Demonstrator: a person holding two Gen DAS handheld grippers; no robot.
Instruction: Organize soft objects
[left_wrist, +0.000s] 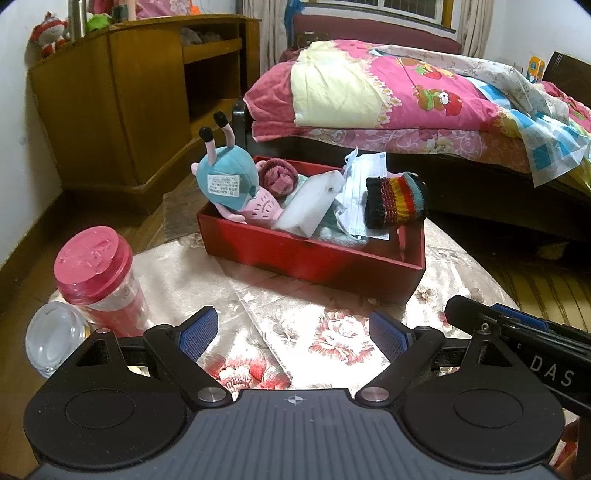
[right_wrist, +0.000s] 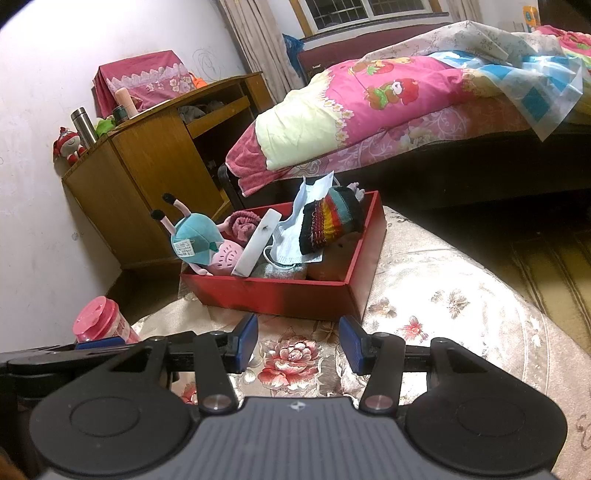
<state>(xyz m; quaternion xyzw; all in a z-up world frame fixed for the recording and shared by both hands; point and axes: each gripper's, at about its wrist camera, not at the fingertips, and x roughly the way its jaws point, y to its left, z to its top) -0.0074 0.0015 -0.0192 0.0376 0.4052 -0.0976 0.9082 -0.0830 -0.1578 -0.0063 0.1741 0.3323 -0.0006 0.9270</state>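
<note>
Both grippers spread and holding nothing above a floral tablecloth (left_wrist: 295, 317), the soft things piled in a red box (left_wrist: 317, 258) ahead.

A bed with a pink quilt (left_wrist: 399, 92) fills the background, a wooden desk (left_wrist: 122, 103) stands to its left; on the table the red box holds a teal plush toy (left_wrist: 225, 181) at its left end, a white sponge block (left_wrist: 310, 203) leaning beside it, a dark pink knitted piece (left_wrist: 279, 177) behind, a face mask (left_wrist: 360, 188) and a striped knitted piece (left_wrist: 395, 199) to the right; a pink-lidded jar (left_wrist: 96, 269) and a clear glass lid (left_wrist: 55, 336) sit well apart from the box, near the left gripper (left_wrist: 291, 332), its fingers wide; nothing lies between either gripper and the box; the right gripper (right_wrist: 299, 343), jaws parted, shows the box's bare right end (right_wrist: 347, 258), which the left view hides behind the striped piece; only the left view shows the glass lid.
</note>
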